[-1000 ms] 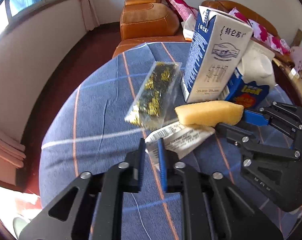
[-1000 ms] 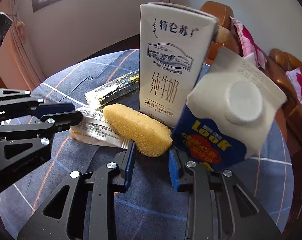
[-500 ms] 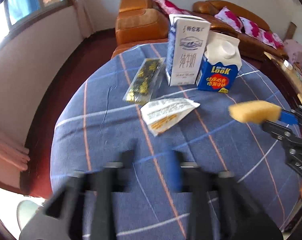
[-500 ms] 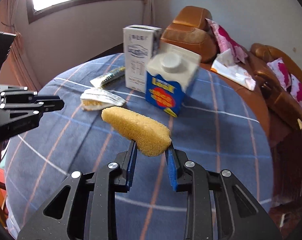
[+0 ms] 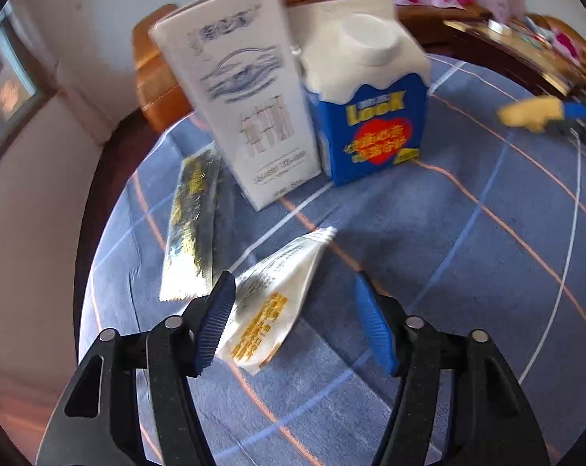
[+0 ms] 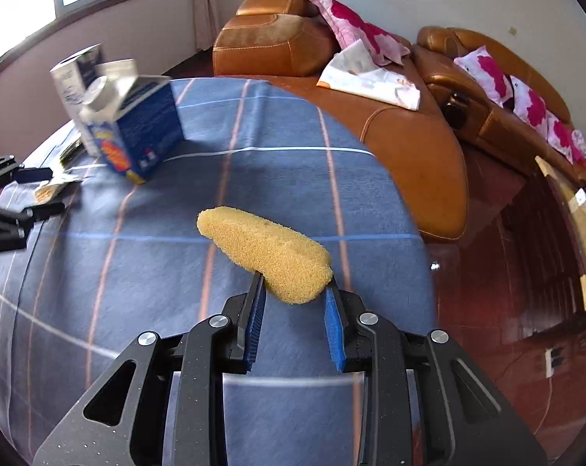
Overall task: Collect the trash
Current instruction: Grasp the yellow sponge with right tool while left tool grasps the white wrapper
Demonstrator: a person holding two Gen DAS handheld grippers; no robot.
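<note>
A crumpled white wrapper [image 5: 269, 303] with orange print lies on the blue checked tablecloth [image 5: 468, 252]. It sits between the fingers of my left gripper [image 5: 293, 277], whose jaws are opening; the left pad overlaps its edge but does not press on it. Behind it stand a white milk carton [image 5: 246, 116] and a blue LOOK carton [image 5: 374, 116], with a gold-and-black wrapper [image 5: 192, 233] lying to the left. My right gripper [image 6: 295, 283] is shut on a yellow sponge [image 6: 265, 248], held above the cloth [image 6: 254, 136] to the right of the cartons [image 6: 137, 132].
An orange leather sofa [image 6: 370, 116] with pink flowered pillows and a white cloth stands just past the table's far edge. Dark wooden floor [image 6: 506, 272] lies to the right. The left gripper [image 6: 32, 190] shows at the left edge of the right wrist view.
My left gripper has gone from shut to wide apart and now straddles the white wrapper. My right gripper has carried the sponge away from the cartons, rightward across the table.
</note>
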